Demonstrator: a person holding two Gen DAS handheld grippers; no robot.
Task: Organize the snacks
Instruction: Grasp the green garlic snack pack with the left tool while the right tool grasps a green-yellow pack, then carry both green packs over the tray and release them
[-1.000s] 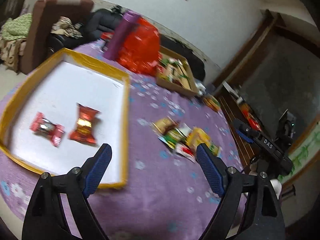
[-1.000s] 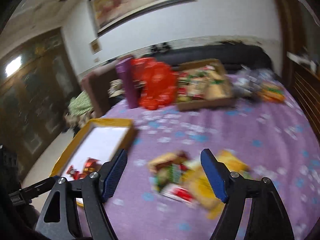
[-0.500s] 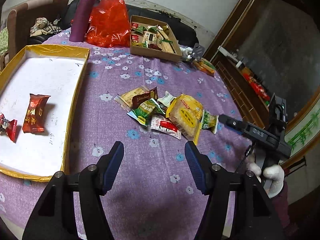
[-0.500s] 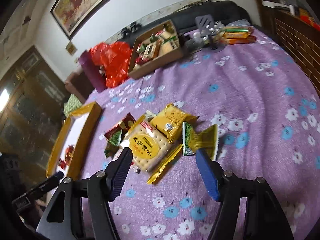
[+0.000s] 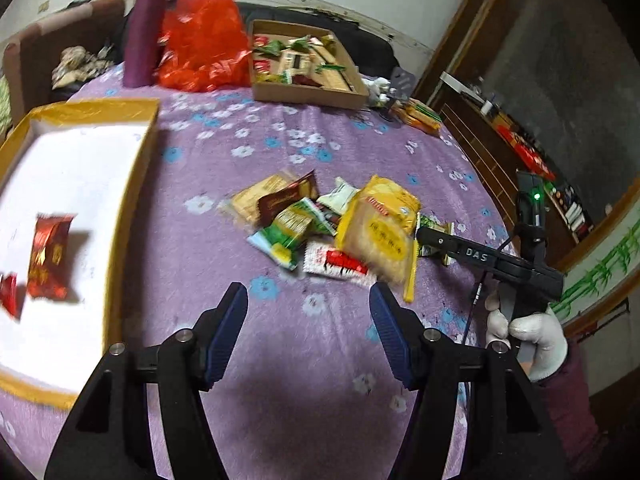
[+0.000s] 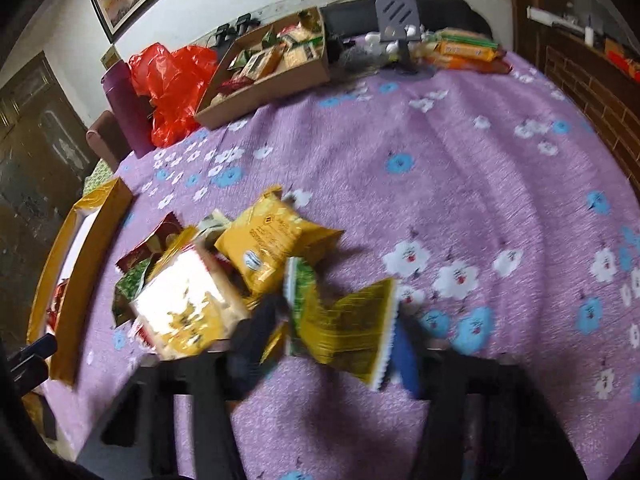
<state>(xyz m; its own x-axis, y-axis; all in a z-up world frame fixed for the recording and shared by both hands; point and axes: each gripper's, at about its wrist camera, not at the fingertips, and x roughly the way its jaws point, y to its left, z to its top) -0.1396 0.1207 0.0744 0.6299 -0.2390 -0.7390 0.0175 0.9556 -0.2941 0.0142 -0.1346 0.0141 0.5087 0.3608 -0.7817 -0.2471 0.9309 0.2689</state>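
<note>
A pile of snack packets lies mid-table, topped by a large yellow cracker pack (image 5: 380,236) (image 6: 188,304). My right gripper (image 6: 332,340) is down at the pile's right edge. Its jaws are closing on a green and yellow packet (image 6: 340,324), which bows between the pads. In the left wrist view a white-gloved hand (image 5: 532,332) carries that gripper. My left gripper (image 5: 308,332) hovers open over bare cloth in front of the pile, nothing between its fingers. The yellow-rimmed tray (image 5: 132,184) (image 6: 80,240) at left holds a red packet (image 5: 50,256) and part of another.
A cardboard box (image 5: 304,94) of snacks, a red plastic bag (image 5: 200,32) and a purple flask (image 5: 144,32) stand along the far edge. A phone stand (image 6: 396,12) and orange and green packets (image 6: 464,52) sit at the far right. The purple flowered cloth (image 6: 480,168) stretches right of the pile.
My left gripper swung from over the tray toward the pile and its jaws narrowed. My right gripper dropped onto the pile and closed in around the green and yellow packet.
</note>
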